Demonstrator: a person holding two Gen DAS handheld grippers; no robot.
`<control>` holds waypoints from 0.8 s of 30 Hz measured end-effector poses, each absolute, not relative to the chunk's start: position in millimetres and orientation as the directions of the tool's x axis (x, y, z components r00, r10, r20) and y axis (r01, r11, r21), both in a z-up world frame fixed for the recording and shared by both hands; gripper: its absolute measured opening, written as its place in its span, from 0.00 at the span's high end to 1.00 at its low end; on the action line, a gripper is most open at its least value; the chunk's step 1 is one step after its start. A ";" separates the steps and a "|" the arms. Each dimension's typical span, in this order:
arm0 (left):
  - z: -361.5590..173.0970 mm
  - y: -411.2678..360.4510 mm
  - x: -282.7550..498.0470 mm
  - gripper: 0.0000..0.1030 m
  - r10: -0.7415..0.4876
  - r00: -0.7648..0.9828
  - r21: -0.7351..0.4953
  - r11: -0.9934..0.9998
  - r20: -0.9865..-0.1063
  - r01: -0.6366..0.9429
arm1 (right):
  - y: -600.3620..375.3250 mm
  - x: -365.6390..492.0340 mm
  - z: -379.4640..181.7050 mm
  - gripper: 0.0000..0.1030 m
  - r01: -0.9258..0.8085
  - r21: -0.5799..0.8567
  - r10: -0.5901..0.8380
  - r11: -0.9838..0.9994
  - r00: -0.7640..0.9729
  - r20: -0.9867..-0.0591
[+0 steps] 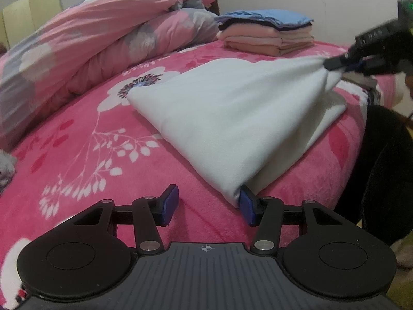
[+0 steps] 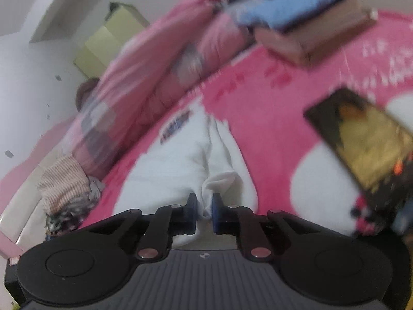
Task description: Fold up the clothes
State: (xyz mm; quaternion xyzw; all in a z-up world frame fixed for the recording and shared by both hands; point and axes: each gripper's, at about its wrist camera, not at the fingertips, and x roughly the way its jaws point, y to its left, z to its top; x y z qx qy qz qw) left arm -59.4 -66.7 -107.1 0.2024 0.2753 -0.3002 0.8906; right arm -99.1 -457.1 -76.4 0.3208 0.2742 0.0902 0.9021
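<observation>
White garment (image 1: 232, 118) on pink bedspread (image 1: 77, 155)

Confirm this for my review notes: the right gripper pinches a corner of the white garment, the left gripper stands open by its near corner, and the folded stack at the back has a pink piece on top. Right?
Not quite: the folded stack is topped by a blue piece, with pink ones beneath, as the left wrist view shows. The right gripper does pinch the white garment, and the left gripper stands open.
</observation>
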 end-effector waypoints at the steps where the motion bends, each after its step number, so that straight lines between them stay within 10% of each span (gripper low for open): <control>1: -107.6 -67.7 -60.4 0.51 -0.419 0.671 0.208 0.733 -0.612 0.648 | -457.8 -99.9 -75.5 0.89 0.011 0.623 0.337 0.782 0.834 -0.438; 16: -93.1 -46.4 -68.3 0.53 -0.396 0.629 0.177 0.737 -0.669 0.652 | -468.0 -103.4 -111.2 0.90 0.022 0.653 0.386 0.757 0.791 -0.474; 24: -69.7 -70.1 -57.5 0.62 -0.514 0.656 0.066 0.758 -0.553 0.649 | -467.6 -106.1 -111.7 0.90 0.019 0.658 0.386 0.753 0.796 -0.465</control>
